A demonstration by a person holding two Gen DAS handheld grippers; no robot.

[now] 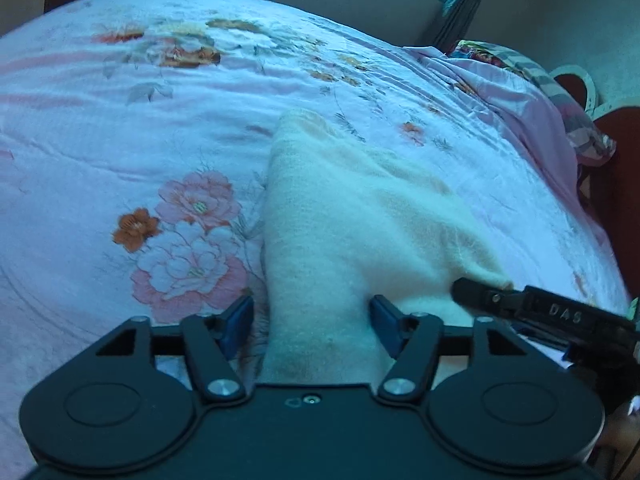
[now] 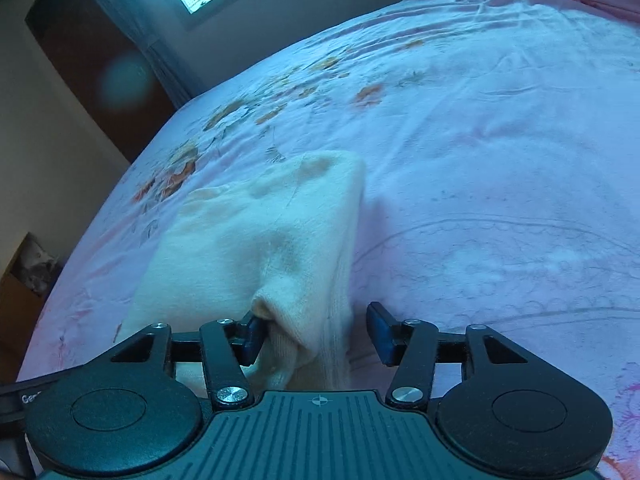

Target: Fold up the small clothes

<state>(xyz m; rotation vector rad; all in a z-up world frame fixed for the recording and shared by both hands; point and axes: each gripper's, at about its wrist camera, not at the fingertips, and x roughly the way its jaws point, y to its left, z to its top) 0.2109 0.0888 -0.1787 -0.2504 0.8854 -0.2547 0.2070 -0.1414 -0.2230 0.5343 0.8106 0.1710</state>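
Both tongs, left [image 1: 312,326] and right [image 2: 316,334], stand wide around the near edge of the cream garment [image 1: 344,216], apparently letting its fold settle on the bed [image 1: 120,128].

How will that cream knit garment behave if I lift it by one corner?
Probably floppy: the cream knit garment sags in soft folds on the floral bedsheet. Likely light, with a thin edge. Its fuzzy surface should grip rather than slip, though a lifted corner may let the fold fall open.

Garment [image 1: 344,216] lies on bed [image 1: 120,128], near end between left claw [image 1: 312,326] pads, right claw [image 2: 316,330] at its right corner; pillow [image 1: 560,112] behind at right.
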